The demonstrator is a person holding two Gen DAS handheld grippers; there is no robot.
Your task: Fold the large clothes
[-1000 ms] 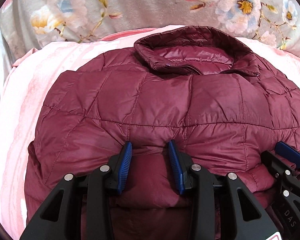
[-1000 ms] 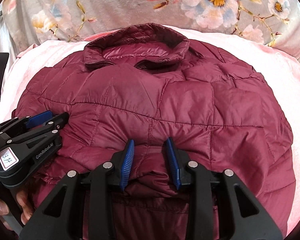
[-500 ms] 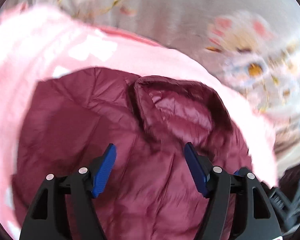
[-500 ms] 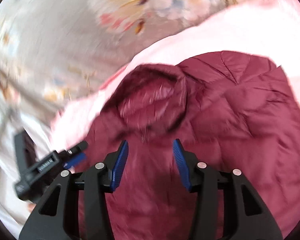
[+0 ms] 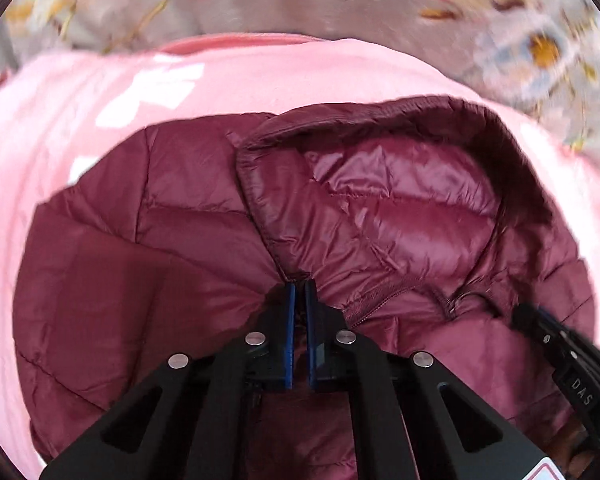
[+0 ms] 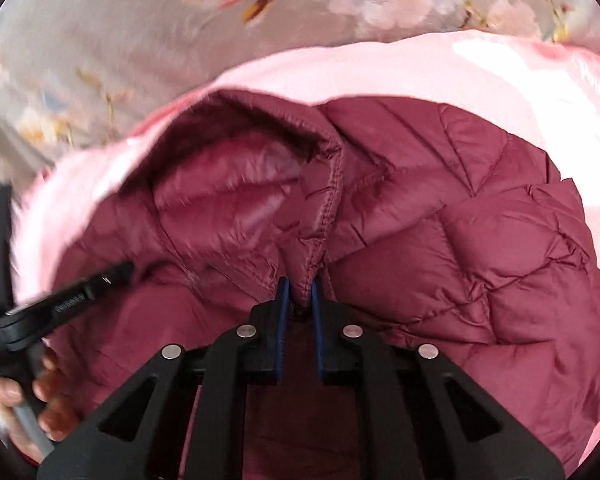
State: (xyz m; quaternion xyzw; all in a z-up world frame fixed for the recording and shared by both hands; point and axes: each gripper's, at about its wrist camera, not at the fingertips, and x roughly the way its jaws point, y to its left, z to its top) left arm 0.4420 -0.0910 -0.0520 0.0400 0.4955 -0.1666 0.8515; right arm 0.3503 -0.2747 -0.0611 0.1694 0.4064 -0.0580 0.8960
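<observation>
Lying on a pink blanket [image 5: 100, 120] over floral bedding [image 6: 100, 40], the maroon quilted puffer jacket [image 5: 148, 260] points its open collar [image 5: 400, 200] toward 12 o'clock, while the left gripper [image 5: 299, 292] and right gripper [image 6: 299, 292] each pinch a collar corner, fingers nearly closed.

Each black gripper [image 5: 299, 288] [image 6: 299, 284] carries blue fingertips [image 5: 289, 320], silver screws and white lettering.
</observation>
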